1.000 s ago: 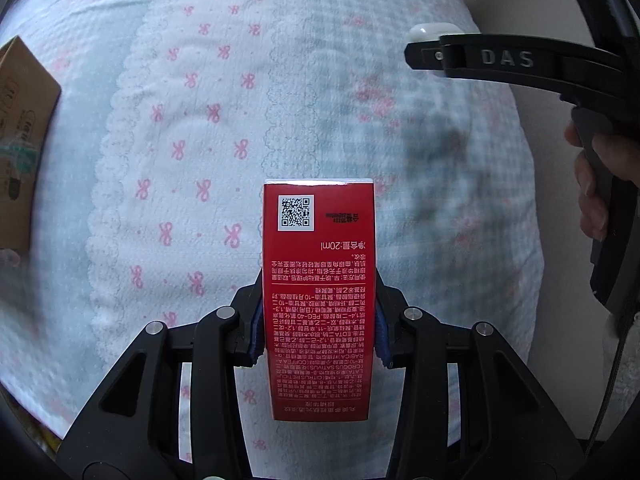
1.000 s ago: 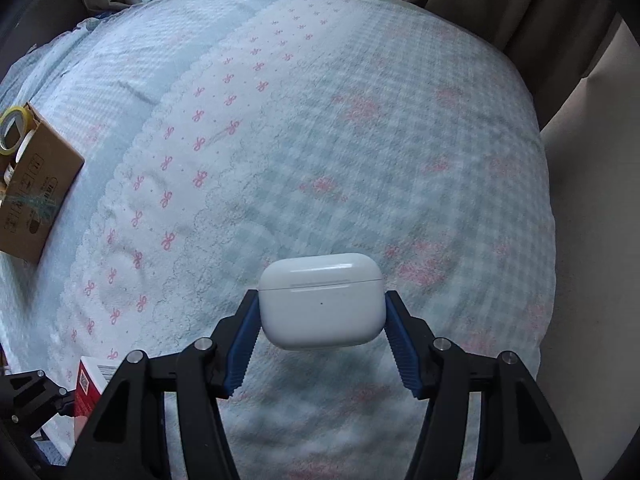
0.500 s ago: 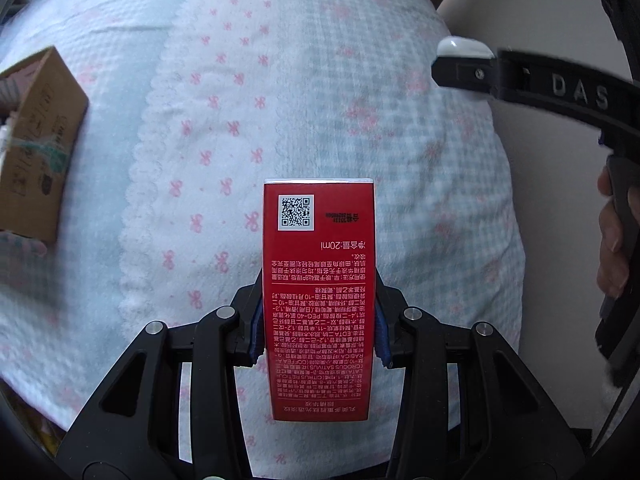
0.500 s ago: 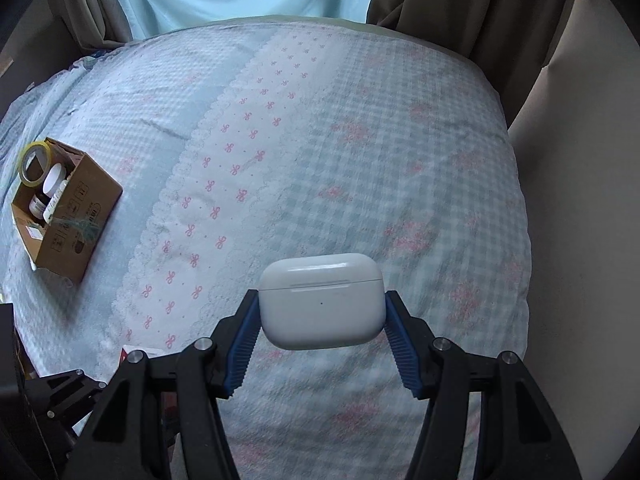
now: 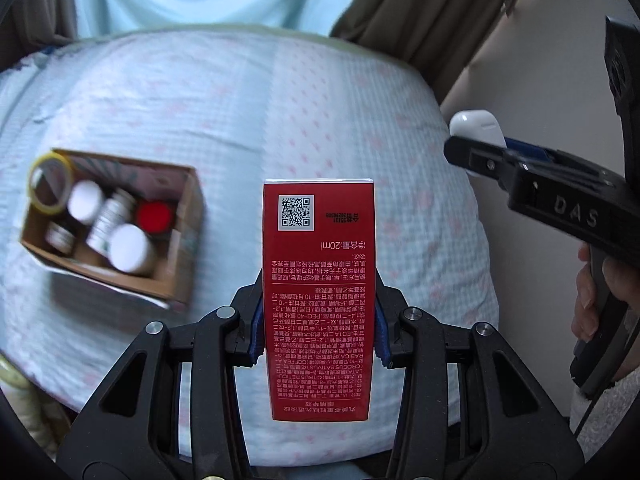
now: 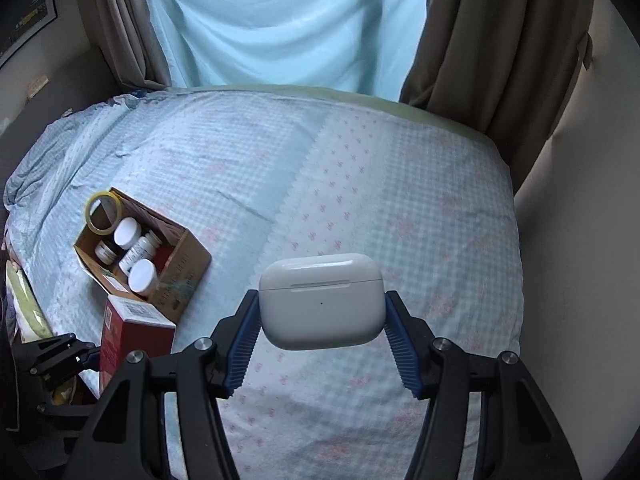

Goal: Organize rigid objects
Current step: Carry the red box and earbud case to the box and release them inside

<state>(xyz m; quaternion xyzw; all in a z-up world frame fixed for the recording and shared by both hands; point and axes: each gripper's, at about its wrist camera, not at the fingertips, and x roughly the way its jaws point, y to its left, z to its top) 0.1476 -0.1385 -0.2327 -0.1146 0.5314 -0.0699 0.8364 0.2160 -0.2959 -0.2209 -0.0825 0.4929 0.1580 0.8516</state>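
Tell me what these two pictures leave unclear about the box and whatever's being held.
- Cardboard box, left wrist view: motion blur makes the jar labels unreadable.
- Same box, right wrist view: the red carton covers its near corner.
- Earbud case, left wrist view: mostly hidden behind the right tool.
- Red carton's front face: turned away in both views.

Motion-blurred cardboard box (image 5: 176,276) contents; red carton (image 6: 136,340) partly behind right gripper (image 6: 322,336).

A bed (image 6: 420,208) carries everything, covered by a pale blue checked quilt (image 6: 248,160) with a white band of pink bows running down its middle. One open cardboard box (image 6: 188,264) lies directly on the quilt near the bed's left edge, apart from the band.
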